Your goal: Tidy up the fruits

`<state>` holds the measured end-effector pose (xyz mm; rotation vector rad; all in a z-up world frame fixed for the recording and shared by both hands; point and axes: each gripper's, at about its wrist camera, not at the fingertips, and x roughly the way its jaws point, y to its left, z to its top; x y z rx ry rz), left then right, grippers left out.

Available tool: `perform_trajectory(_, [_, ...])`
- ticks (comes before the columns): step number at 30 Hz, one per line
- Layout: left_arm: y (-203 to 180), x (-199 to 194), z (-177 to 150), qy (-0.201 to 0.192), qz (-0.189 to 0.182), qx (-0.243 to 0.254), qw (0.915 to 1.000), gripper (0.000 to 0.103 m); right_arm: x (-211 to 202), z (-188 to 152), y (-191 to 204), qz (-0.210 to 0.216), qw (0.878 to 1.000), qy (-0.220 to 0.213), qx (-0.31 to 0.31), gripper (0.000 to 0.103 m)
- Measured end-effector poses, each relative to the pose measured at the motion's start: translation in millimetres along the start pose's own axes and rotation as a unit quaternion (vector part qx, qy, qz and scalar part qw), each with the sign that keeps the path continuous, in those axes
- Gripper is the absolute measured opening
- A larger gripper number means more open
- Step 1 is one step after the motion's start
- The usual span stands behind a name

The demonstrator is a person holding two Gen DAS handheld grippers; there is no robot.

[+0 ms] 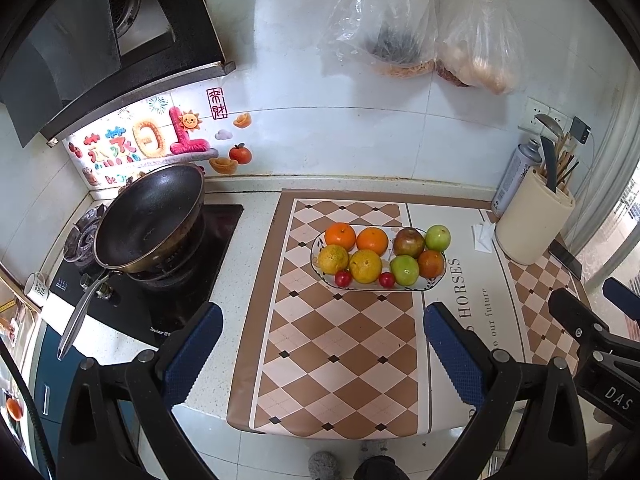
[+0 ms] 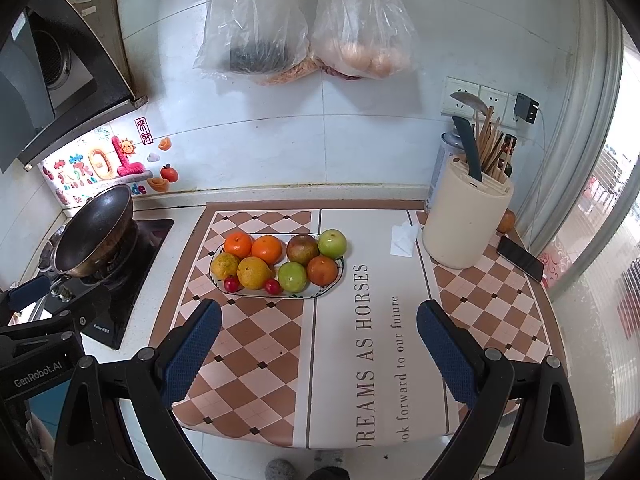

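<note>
Both my grippers hang above the counter (image 2: 168, 216), jaws spread wide & empty: left gripper (image 1: 322, 346), right gripper (image 2: 318, 342), blue ribbed pads touching nothing. Fruit's all on the oval patterned plate (image 1: 436, 280), sitting on the checkered mat (image 2: 248, 344) ahead of me: glossy oranges (image 1: 372, 241), smooth green ones (image 1: 404, 270), two small red ones, cherry toms maybe. Dark round wok (image 1: 150, 222) sits on the stove to the left, cream knife block (image 2: 466, 224) right.

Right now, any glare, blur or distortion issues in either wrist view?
Left wrist: heavy fisheye bending, dark vignette corners; fruit plate sharp. Right wrist: same curvature; window at right is blown out; plate evenly lit, soft shadows. Both grippers in focus, open.
</note>
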<state>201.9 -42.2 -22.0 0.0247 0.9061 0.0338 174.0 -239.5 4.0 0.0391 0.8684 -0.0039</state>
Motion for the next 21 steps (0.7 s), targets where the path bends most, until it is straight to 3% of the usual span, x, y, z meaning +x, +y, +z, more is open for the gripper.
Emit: perform_trajectory(21, [-2.8, -4.4, -2.8, -0.009, -0.004, 0.001, 1.0000, 0.103, 0.3, 0.4, -1.3, -0.002, 1.000, -0.001, -0.001, 0.100])
